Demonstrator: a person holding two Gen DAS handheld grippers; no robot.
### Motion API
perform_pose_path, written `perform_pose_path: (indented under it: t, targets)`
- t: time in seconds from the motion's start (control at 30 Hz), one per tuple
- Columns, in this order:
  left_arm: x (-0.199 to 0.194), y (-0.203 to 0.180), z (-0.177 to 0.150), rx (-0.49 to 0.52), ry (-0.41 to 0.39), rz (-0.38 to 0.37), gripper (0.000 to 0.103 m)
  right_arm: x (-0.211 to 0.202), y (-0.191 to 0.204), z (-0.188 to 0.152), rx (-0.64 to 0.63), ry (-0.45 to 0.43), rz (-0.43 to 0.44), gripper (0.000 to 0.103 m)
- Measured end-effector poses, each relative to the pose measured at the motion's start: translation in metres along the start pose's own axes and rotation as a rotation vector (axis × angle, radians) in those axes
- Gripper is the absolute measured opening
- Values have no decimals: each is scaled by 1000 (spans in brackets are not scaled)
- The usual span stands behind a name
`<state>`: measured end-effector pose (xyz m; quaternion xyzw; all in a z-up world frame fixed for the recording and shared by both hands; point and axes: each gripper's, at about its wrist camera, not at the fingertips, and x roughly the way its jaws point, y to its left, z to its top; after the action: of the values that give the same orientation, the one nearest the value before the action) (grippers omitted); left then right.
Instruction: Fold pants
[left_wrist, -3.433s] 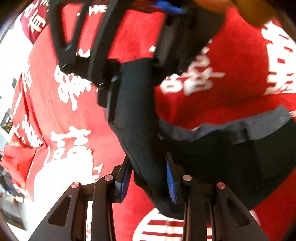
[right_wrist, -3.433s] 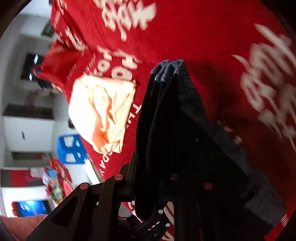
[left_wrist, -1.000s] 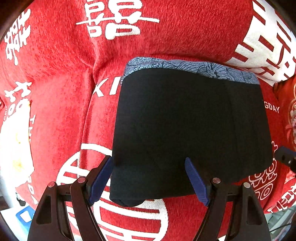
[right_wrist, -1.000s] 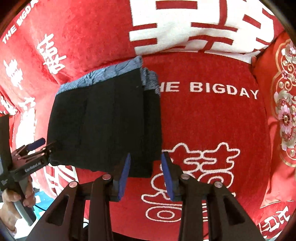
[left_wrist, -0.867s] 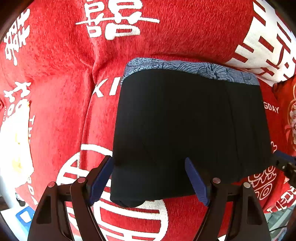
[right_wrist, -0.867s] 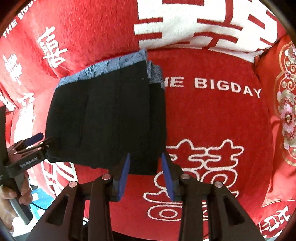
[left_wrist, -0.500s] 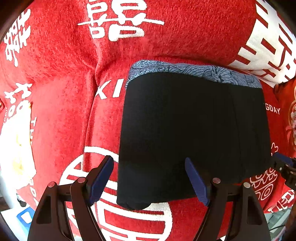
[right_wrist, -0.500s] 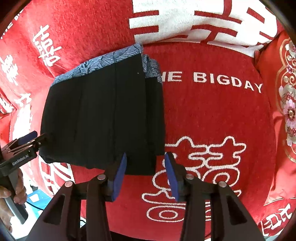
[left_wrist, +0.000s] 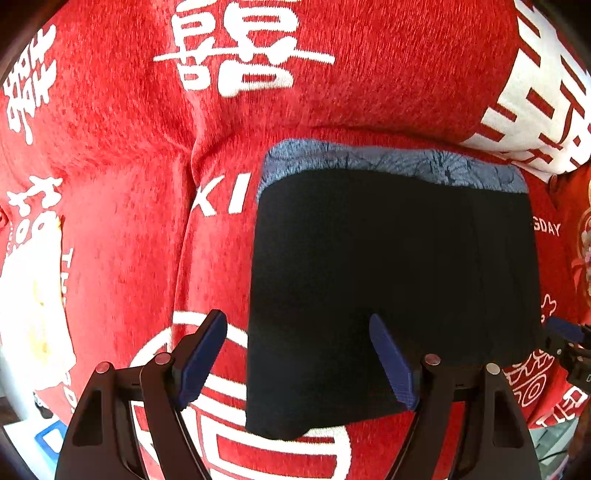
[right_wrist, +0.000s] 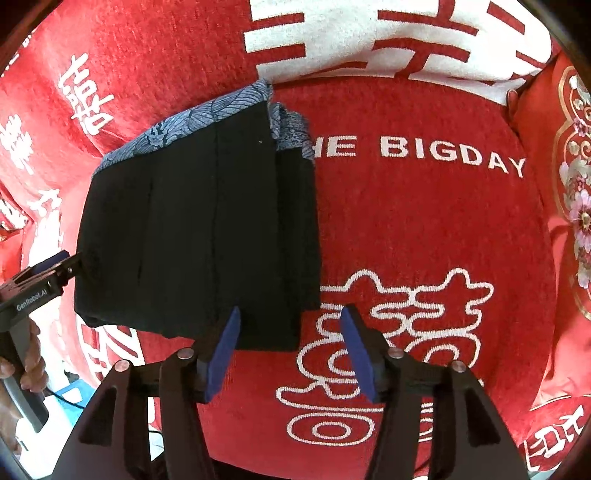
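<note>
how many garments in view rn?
2. Folded black pants lying flat on the red blanket, under both open grippers. A pale yellowish cloth at the left edge of the left wrist view, blown out. More may be out of frame.

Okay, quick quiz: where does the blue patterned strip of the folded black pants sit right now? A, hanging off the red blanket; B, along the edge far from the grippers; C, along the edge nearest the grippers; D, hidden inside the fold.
B: the blue patterned strip runs along the far edge of the folded black pants, lying on the red blanket.
</note>
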<state>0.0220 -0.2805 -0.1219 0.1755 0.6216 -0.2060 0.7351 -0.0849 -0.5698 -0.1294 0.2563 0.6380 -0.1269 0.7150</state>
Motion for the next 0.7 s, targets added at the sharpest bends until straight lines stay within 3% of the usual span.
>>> perform_pose_path:
  t: [0.23, 0.37, 0.5, 0.63, 0.7]
  targets:
    - [1, 7, 12, 16, -12, -6, 80, -2, -9, 5, 21, 1, 75, 63]
    - [6, 13, 18, -7, -6, -8, 80, -3, -11, 10, 11, -5, 107, 78]
    - [5, 25, 26, -26, -20, -2, 80, -5, -12, 15, 8, -19, 98, 78]
    - [4, 35, 34, -59, -19, -64, 80, -3, -19, 25, 35, -18, 121, 78]
    - [7, 37, 37, -55, 3, -138, 80, -2, -21, 31, 44, -18, 136, 78]
